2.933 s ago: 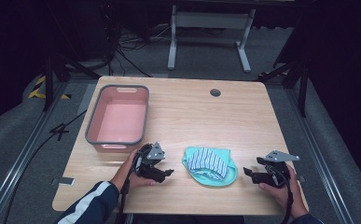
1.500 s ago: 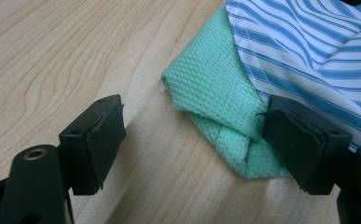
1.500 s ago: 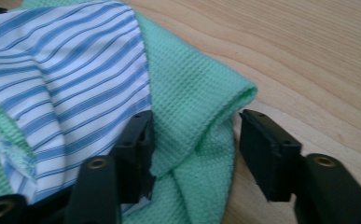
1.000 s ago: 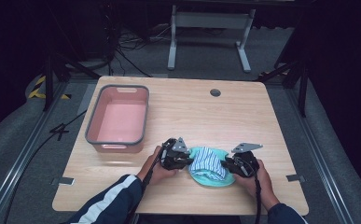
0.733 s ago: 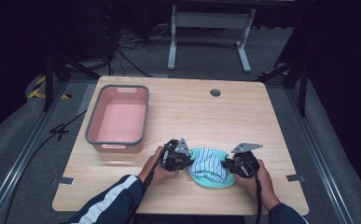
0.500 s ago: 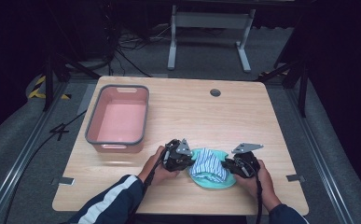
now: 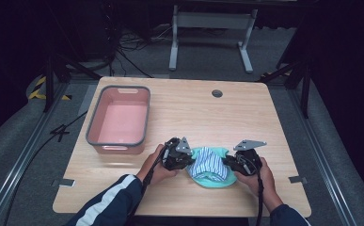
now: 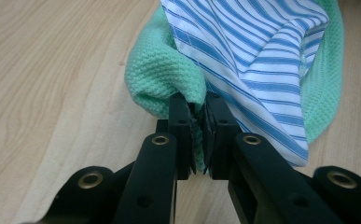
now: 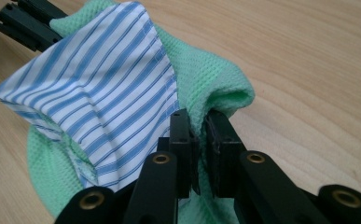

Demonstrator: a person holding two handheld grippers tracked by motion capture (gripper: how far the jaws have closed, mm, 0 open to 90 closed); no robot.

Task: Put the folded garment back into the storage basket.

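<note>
So, done: I pinched the soft green knit cloth point(image 7: 211, 180) under the blue striped cloth point(image 7: 209, 163).
Grip: left gripper point(image 8: 197, 122) and right gripper point(image 9: 198, 135) each squeezed an edge.
Left: lift, carry to the pink plastic tub point(image 7: 119, 121).

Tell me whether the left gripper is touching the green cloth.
Touching. The left gripper view shows the left gripper shut on a fold of the green cloth, with the fabric pinched between both jaws.

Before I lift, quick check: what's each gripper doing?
Left gripper: shut on the green cloth.
Right gripper: shut on the green cloth too.
</note>
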